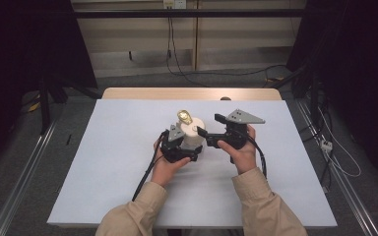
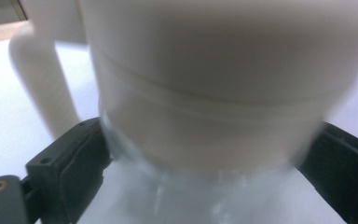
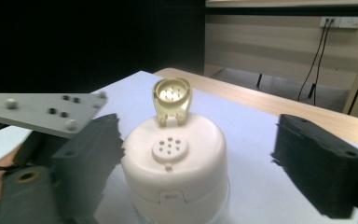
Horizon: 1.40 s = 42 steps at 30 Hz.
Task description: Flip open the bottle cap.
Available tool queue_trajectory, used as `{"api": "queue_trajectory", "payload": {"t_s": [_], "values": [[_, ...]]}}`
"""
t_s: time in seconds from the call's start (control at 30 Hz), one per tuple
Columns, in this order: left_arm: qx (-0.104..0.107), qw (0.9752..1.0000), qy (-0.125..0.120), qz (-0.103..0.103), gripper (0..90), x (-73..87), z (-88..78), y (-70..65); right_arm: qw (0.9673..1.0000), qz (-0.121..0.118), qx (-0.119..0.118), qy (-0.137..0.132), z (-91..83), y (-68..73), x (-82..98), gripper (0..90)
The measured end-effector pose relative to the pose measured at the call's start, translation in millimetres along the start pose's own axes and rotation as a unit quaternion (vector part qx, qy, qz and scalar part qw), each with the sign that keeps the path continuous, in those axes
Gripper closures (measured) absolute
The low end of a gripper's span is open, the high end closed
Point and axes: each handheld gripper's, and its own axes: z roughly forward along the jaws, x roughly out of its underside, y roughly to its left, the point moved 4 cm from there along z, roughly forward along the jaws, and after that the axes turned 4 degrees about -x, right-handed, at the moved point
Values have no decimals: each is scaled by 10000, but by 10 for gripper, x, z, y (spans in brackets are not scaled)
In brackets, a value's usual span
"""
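A white jar (image 1: 193, 133) with a perforated lid (image 3: 170, 150) stands at the middle of the table. Its gold flip cap (image 3: 171, 99) is hinged up (image 1: 184, 117). My left gripper (image 1: 186, 150) is shut on the jar's clear lower part (image 2: 200, 191), one jaw on each side. A white handle (image 2: 39, 79) sticks out from the jar's side. My right gripper (image 1: 209, 126) reaches in from the right at lid height. In the right gripper view this gripper (image 3: 205, 161) is open, its jaws wide on either side of the lid and apart from it.
A white sheet (image 1: 128, 167) covers the table, with bare wood (image 1: 192, 93) at the far edge. The left gripper's grey plate (image 3: 42, 109) sits close beside the lid. Cables (image 1: 177, 54) run on the floor behind. Metal rails (image 1: 19, 177) flank the table.
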Motion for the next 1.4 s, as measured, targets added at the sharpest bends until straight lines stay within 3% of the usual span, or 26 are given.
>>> {"api": "queue_trajectory", "payload": {"t_s": [0.1,0.23,0.3,0.5,0.8,1.07,1.4], "values": [[89,9999,-79,-95,50,31,-141,25,10000,34,76,4,-66,-12,66,110],[95,9999,-120,-24,44,70,-339,82,9998,115,133,37,-116,-26,148,74],[165,9997,-145,-88,45,80,-415,96,9998,151,161,18,-151,-24,185,66],[165,9997,-175,9,45,131,-654,170,9996,90,239,85,-263,-13,290,48],[235,9995,-174,-71,44,299,-973,337,9990,-30,429,130,-490,-37,467,44],[255,9992,-235,-190,46,399,-1173,455,9982,-188,524,215,-627,-17,588,30],[177,9990,-350,-201,47,455,-1355,579,9980,-120,518,345,-784,-53,736,31]]}}
